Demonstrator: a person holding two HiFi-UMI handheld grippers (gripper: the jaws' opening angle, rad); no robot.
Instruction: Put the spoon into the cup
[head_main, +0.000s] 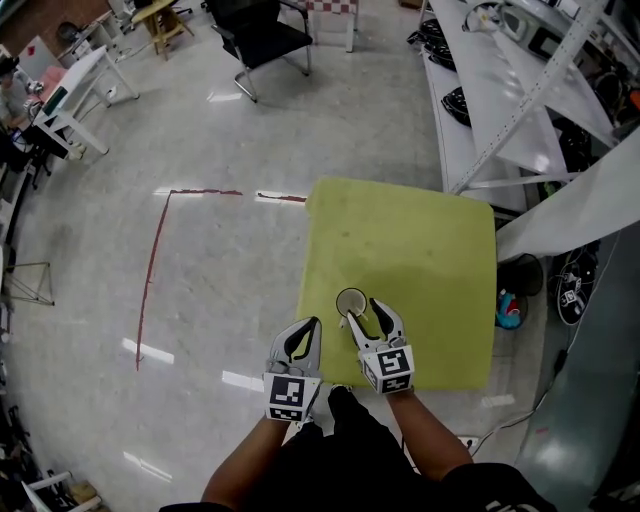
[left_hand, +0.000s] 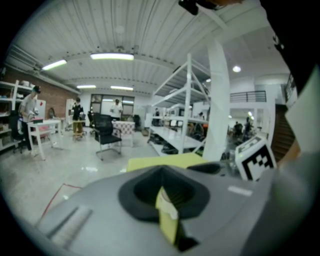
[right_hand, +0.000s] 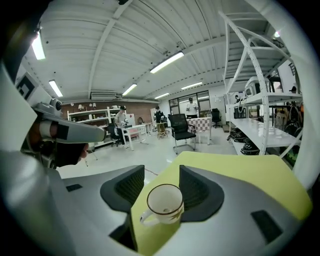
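A white cup (head_main: 351, 300) with a dark rim stands upright near the front left of the yellow-green table (head_main: 420, 250). My right gripper (head_main: 363, 313) is open, and in the right gripper view the cup (right_hand: 165, 201) stands between its jaws with its handle to the lower left. No pad visibly presses on it. A small pale shape lies at the bottom of the cup; I cannot tell whether it is the spoon. No spoon shows anywhere else. My left gripper (head_main: 303, 333) hangs just off the table's left edge, shut with nothing in it (left_hand: 162, 200).
White shelving racks (head_main: 520, 90) run along the right of the table. A black office chair (head_main: 260, 35) stands far back on the floor. A red tape line (head_main: 160, 250) marks the floor at left. A blue object (head_main: 508, 308) lies by the table's right edge.
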